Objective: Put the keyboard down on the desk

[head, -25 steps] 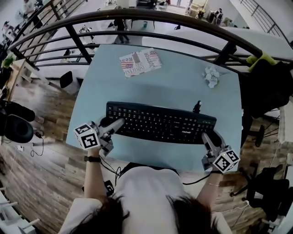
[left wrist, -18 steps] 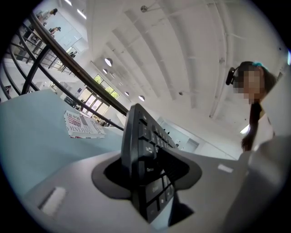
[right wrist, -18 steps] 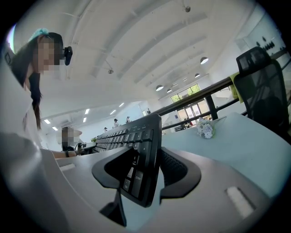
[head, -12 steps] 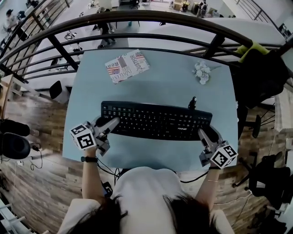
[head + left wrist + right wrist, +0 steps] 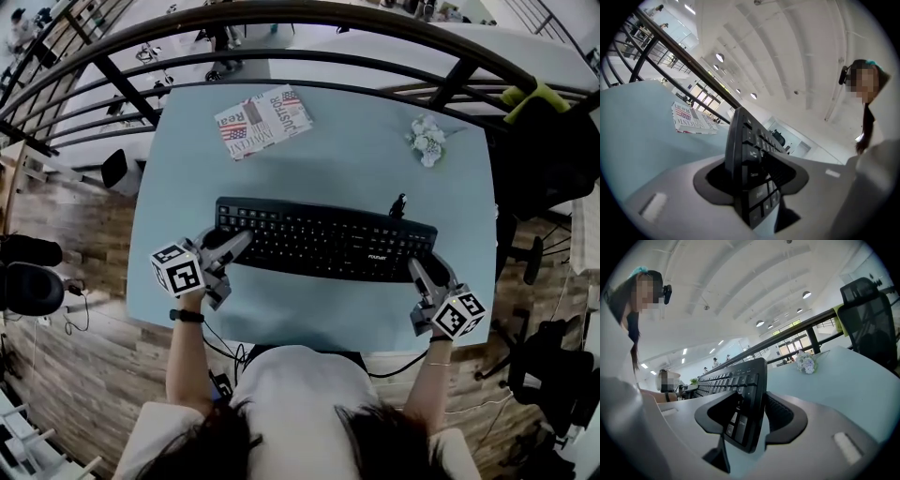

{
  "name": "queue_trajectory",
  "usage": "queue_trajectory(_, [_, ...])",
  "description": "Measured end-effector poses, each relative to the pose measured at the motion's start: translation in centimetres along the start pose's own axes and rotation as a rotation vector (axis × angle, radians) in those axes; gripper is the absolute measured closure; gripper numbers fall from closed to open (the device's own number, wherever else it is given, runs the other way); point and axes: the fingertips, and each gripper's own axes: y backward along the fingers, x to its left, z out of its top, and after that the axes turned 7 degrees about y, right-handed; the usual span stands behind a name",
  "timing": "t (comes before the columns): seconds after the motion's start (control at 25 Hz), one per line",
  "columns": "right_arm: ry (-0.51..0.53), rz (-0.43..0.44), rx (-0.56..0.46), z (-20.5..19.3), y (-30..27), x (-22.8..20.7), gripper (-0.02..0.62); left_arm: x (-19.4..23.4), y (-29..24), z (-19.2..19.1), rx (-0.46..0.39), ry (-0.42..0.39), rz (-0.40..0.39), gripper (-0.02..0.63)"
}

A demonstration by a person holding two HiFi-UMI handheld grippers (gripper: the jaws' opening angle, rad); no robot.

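A black keyboard (image 5: 328,244) lies lengthwise across the near half of the pale blue desk (image 5: 356,169). My left gripper (image 5: 234,247) has the keyboard's left end between its jaws. In the left gripper view that end (image 5: 745,150) stands between them with its keys against one pad (image 5: 785,171), and the jaws are opening. My right gripper (image 5: 419,269) straddles the right end. In the right gripper view a thin strip of desk shows between the keyboard (image 5: 740,380) and the ribbed pad (image 5: 780,411), so those jaws stand loose around it.
A folded newspaper (image 5: 263,121) lies at the desk's far left and a small white flower bunch (image 5: 427,141) at the far right. A small dark figure (image 5: 398,204) stands just behind the keyboard. A black railing (image 5: 281,28) runs behind the desk, and a jacket-draped chair (image 5: 548,159) stands at the right.
Both grippers have stayed at the keyboard's two ends. The keyboard has hardly shifted on the desk; mostly the head camera has moved.
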Motion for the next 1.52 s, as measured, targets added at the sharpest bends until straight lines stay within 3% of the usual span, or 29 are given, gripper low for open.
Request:
queue_trajectory(0.72, [-0.069,-0.057,0.14,-7.3,-6.5,-6.2,0.422,10.3,-4.6,-3.8,0.077,0.129,0.137,0.35])
queue_trajectory(1.08, [-0.116,-0.08,0.215,-10.7,-6.9,-6.2,0.42,12.2,-3.7,-6.2,0.137,0.192,0.201,0.348])
queue_trajectory(1.52, [-0.11,-0.132,0.341,-13.3,-7.4,-6.4,0.42,13.3,-2.7,-7.7,0.191,0.206,0.294,0.333])
